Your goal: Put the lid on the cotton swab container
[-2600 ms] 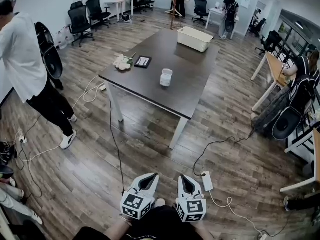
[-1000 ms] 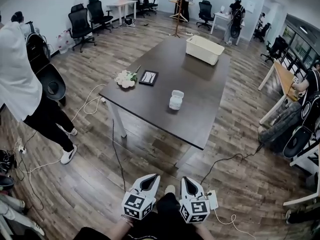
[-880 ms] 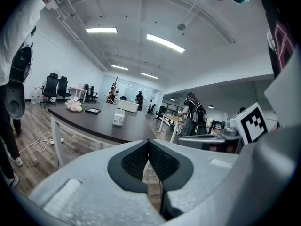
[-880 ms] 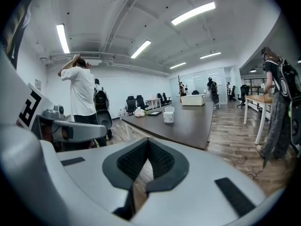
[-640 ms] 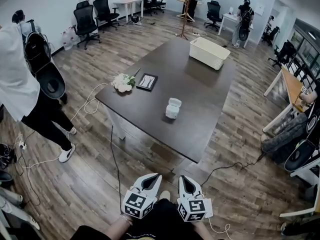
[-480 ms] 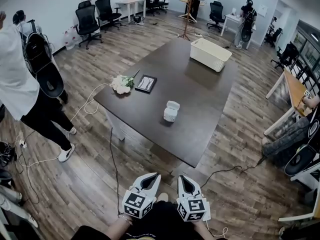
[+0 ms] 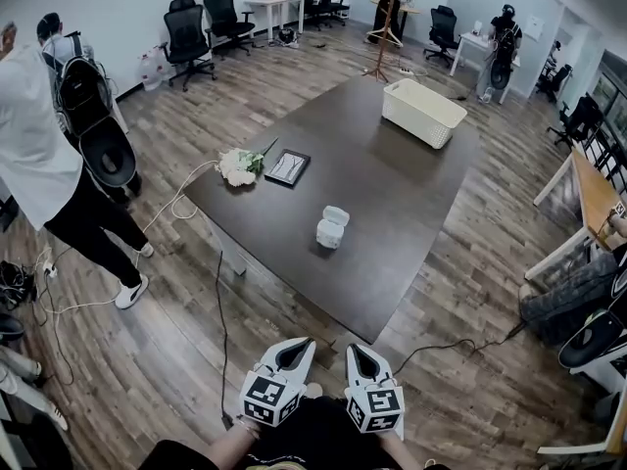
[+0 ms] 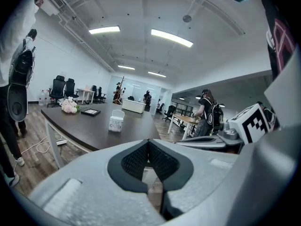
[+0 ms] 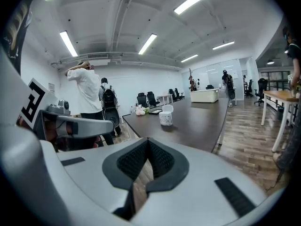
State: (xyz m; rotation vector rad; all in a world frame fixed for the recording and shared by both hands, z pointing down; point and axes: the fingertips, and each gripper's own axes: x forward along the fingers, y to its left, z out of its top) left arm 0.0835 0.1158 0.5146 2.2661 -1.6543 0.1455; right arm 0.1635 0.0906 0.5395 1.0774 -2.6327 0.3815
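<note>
This is an open-plan office: black swivel chairs [image 7: 201, 23] stand along the wall beside a white desk [image 7: 277, 4]. More desks [image 7: 588, 189] line the right side, and a long dark bench [image 7: 392, 174] fills the middle of a wood-plank floor [image 7: 147, 351]. Strip lights [image 8: 171, 37] run across the ceiling, and power cables [image 7: 222, 302] trail over the floor.

Approach: open wood floor [image 7: 176, 341] before the near corner of the table [image 7: 392, 194], one black cable [image 7: 221, 311] trailing across it | Tabletop: swab container [image 7: 331, 228] stands alone, bare surface on every side | Obstacles: flowers [image 7: 237, 166], frame [image 7: 287, 167] and basket [image 7: 423, 113], all well apart from it; a person [image 7: 39, 155] stands off the left end
</note>
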